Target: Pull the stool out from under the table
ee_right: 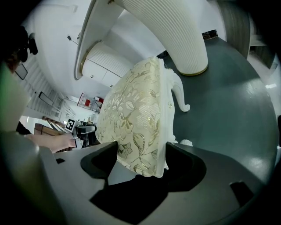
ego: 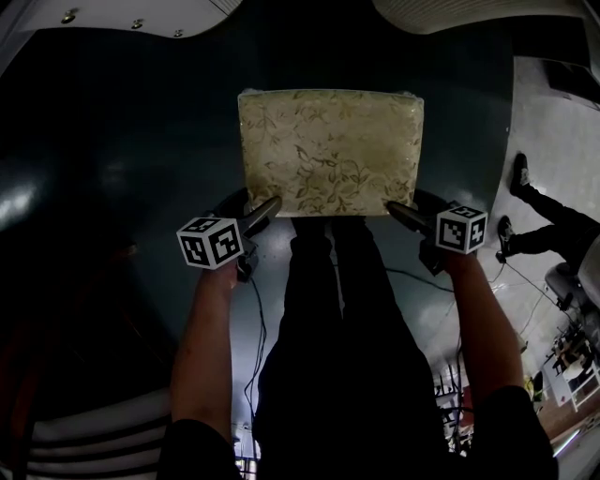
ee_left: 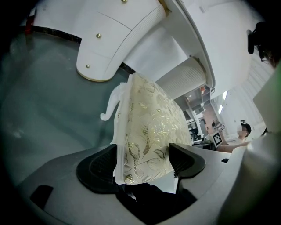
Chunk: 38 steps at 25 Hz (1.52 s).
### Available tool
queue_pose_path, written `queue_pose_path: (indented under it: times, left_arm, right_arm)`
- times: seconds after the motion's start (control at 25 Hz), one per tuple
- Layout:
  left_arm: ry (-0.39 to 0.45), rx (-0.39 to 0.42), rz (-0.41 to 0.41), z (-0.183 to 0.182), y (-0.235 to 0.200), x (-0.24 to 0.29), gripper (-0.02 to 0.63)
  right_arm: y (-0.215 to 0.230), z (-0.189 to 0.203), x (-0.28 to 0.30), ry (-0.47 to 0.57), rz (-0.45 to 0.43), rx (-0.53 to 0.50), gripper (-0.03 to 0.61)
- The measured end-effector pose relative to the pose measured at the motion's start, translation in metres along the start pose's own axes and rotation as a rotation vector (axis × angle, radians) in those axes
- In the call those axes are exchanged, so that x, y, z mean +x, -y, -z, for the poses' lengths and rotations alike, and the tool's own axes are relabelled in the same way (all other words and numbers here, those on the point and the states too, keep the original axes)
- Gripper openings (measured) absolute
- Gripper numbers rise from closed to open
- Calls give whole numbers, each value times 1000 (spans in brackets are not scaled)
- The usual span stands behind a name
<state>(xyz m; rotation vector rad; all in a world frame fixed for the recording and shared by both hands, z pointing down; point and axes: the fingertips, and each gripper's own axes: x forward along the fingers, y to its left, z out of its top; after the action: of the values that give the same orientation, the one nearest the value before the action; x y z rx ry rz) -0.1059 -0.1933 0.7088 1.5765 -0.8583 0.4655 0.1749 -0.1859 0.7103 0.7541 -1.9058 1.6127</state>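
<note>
Cream floral upholstery fills both gripper views: the left gripper (ego: 269, 208) and the right gripper (ego: 396, 210) each have their jaws pinched on a near corner of the stool (ego: 328, 150) seat. I hold one corner per side, which I judge keeps the pull straight and stops the stool slewing. It stands on the dark floor (ego: 112, 187), far edge towards the white table (ego: 141, 14), apparently clear of it.

Dark glossy floor (ego: 112, 159); thin cable (ego: 262, 330) on it; bystander's 2 legs (ego: 562, 220) at right.

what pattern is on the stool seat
The padded stool seat is cream fabric with a gold leafy floral pattern; clearest in the head view.
</note>
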Motion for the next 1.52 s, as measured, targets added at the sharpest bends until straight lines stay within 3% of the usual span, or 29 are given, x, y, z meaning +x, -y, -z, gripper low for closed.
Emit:
queue_pose_path:
  times: [0.24,0.4,0.68,1.16,1.36,1.52]
  left_arm:
    - [2,-31,-12,-3,-2,-10,374]
    - [-65,56,-71,2,5,-8,371]
    - [53,72,-156,-3,8,-10,364]
    - [61,117,-172,-3,11,-11,316]
    - [10,145,-133,-2,10,-13,313]
    - [-5,166,-174,-5,6,-14,318]
  right_arm:
    - [-1,3,-2,-8,26,26,311]
    - [-1,0,-4,-35,75,23,311]
    - [0,-7,-7,53,57,-21,311]
    - [-5,0,-5,55,72,12,311]
    - [-4,-1,-7,47,108,-1,313]
    - [-3,-3,-11,51,136,-8,311]
